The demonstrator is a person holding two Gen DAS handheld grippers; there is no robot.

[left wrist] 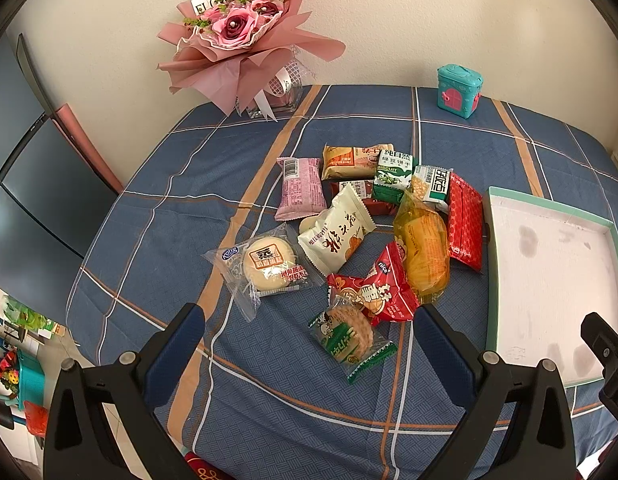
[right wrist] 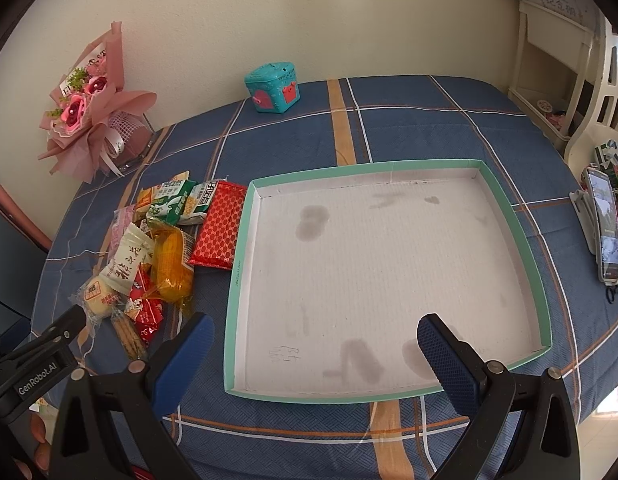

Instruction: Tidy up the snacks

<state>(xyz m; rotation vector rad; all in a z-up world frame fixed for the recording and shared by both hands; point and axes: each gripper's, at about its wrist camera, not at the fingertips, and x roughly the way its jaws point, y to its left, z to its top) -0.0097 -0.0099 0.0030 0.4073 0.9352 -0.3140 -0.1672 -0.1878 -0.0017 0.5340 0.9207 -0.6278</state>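
Several wrapped snacks lie in a heap on the blue checked tablecloth [left wrist: 157, 216]: a green biscuit pack [left wrist: 349, 340], a red pack [left wrist: 373, 288], a yellow corn pack [left wrist: 425, 256], a white pack [left wrist: 335, 236], a round bun in clear wrap [left wrist: 267, 266] and a pink pack [left wrist: 301, 188]. My left gripper [left wrist: 309, 356] hangs open just in front of the green biscuit pack, holding nothing. Right of the heap lies a shallow white tray with a teal rim [right wrist: 389, 166], nothing in it. My right gripper [right wrist: 315, 354] stands open over the tray's near edge.
A pink flower bouquet [left wrist: 237, 36] in a glass vase and a teal toy box [left wrist: 457, 90] stand at the table's back by the wall. A phone [right wrist: 605, 224] on a stand sits at the right edge. A white shelf [right wrist: 557, 60] stands beyond.
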